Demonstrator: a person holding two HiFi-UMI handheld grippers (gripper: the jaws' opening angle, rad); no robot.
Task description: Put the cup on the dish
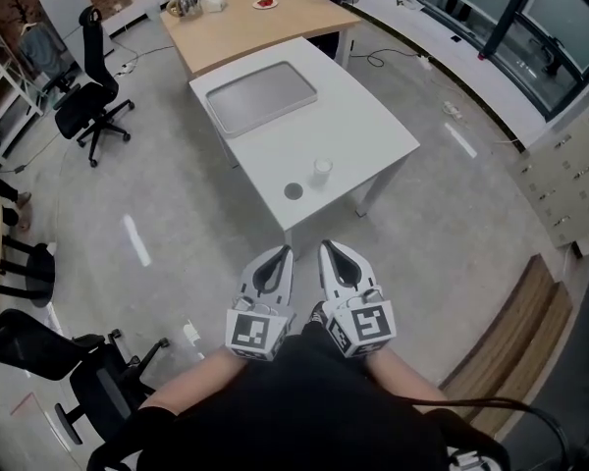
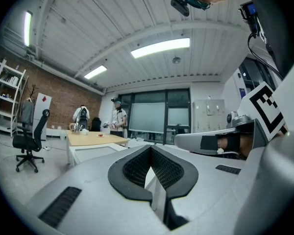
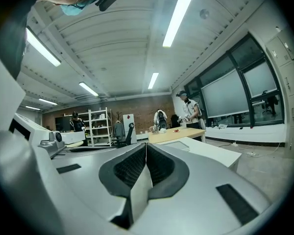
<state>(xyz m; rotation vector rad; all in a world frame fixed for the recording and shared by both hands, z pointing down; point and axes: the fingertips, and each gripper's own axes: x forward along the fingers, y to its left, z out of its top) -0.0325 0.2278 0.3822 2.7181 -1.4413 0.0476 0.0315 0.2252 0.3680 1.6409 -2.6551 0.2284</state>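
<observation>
A small pale cup [image 1: 321, 171] stands upright near the front edge of the white table [image 1: 373, 126]. Just left of it, and apart from it, lies a small round grey dish [image 1: 293, 191]. My left gripper [image 1: 283, 255] [image 2: 151, 174] and right gripper [image 1: 328, 249] [image 3: 144, 174] are held side by side close to my body, over the floor, short of the table's near corner. Both point toward the table. Each has its jaws shut with nothing between them. The cup and dish do not show in either gripper view.
A flat grey tray [image 1: 261, 96] lies on the far half of the white table. Behind it stands a wooden desk [image 1: 265, 23] with small items. Office chairs [image 1: 90, 106] [image 1: 49, 361] are at the left, a wooden bench [image 1: 515, 332] at the right. People stand by the far desk [image 3: 186, 112].
</observation>
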